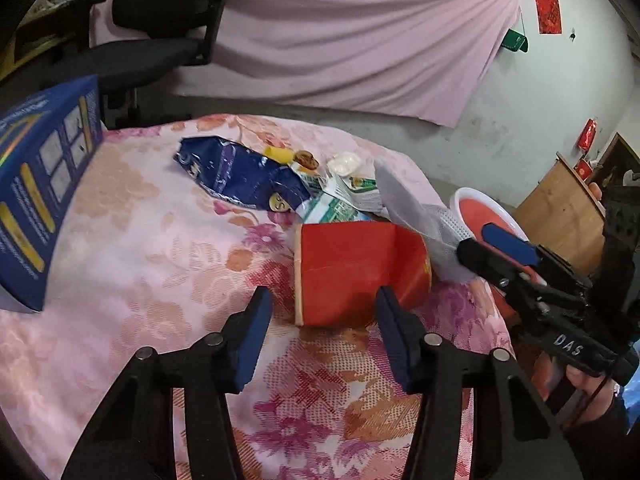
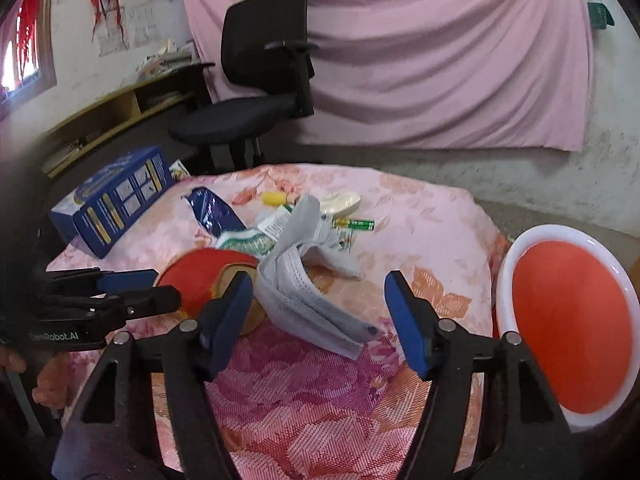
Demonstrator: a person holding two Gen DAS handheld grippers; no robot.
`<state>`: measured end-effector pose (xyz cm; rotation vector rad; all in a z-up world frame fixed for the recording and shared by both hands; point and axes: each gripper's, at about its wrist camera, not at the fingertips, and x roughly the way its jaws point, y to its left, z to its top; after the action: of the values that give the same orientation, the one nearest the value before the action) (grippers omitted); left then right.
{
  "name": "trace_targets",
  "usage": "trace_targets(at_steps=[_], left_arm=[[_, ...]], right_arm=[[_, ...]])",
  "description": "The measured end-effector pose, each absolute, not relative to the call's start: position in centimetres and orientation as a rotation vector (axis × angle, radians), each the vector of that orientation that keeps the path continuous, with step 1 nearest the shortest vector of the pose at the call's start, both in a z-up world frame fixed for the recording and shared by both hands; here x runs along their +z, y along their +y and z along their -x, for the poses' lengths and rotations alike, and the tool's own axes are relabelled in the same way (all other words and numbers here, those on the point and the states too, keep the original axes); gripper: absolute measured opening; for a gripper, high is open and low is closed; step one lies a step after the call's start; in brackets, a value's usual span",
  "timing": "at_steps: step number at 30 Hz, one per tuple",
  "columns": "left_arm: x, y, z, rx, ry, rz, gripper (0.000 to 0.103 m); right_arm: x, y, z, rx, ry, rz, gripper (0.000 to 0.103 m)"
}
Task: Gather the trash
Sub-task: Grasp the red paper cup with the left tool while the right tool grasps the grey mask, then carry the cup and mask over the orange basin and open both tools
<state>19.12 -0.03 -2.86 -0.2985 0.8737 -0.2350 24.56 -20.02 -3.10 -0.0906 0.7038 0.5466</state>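
Covering the table, the floral cloth (image 2: 420,216) carries my trash; the red-lined bin (image 2: 568,336) stands right. My left gripper (image 1: 324,336) spreads before the red cup (image 1: 360,272), my right gripper (image 2: 320,320) spreads around the face mask (image 2: 304,292).

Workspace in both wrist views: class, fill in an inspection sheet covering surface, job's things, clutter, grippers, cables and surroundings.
Surface: table under pink floral cloth.
Job's things: crushed red paper cup on its side; grey-white face mask; crumpled dark blue foil bag; green-white wrappers; green battery; red-and-white plastic bin off the table's right edge.
Clutter: blue cardboard box; small yellow object; white shallow dish.
Grippers: left gripper open, before the cup; right gripper open, around the mask.
Cables: nothing seen.
Surroundings: black office chair; pink hanging sheet.
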Motion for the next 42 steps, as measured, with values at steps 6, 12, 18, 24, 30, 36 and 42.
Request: trace_targets(at_steps=[6,12,18,24,30,36,42], left_arm=[[-2.5,0.4,-19.5,-0.268,0.889,0.327,0.027],[-2.1,1.2,-18.0,-0.297,0.875,0.363,0.016],[-1.6,1.0,-16.9,-0.350,0.826,0.361,0.008],[-0.4,-0.1,-15.5,-0.393,0.737,0.314,0.005],[1.9,-2.1,-14.6,-0.371,0.586,0.222,0.005],[4.6,-5.7,-15.5,-0.366,0.404,0.138,0.005],[6.5,-11.7,-18.1,-0.444,0.218,0.077,0.005]], right_arm=[[-4.3,-18.9,-25.3,0.570,0.794,0.142,0.068],[-4.7,-18.9,-24.9,0.580,0.826,0.162,0.052],[-5.2,-18.9,-23.8,0.571,0.841,0.195,0.030],[-5.0,-19.4,-21.9,0.539,0.776,0.218,0.025],[-2.7,-21.3,-19.3,0.474,0.560,0.180,0.024],[0.2,-24.1,-17.1,0.341,0.289,0.161,0.024],[3.1,-27.6,-17.0,0.191,0.082,0.171,0.025]])
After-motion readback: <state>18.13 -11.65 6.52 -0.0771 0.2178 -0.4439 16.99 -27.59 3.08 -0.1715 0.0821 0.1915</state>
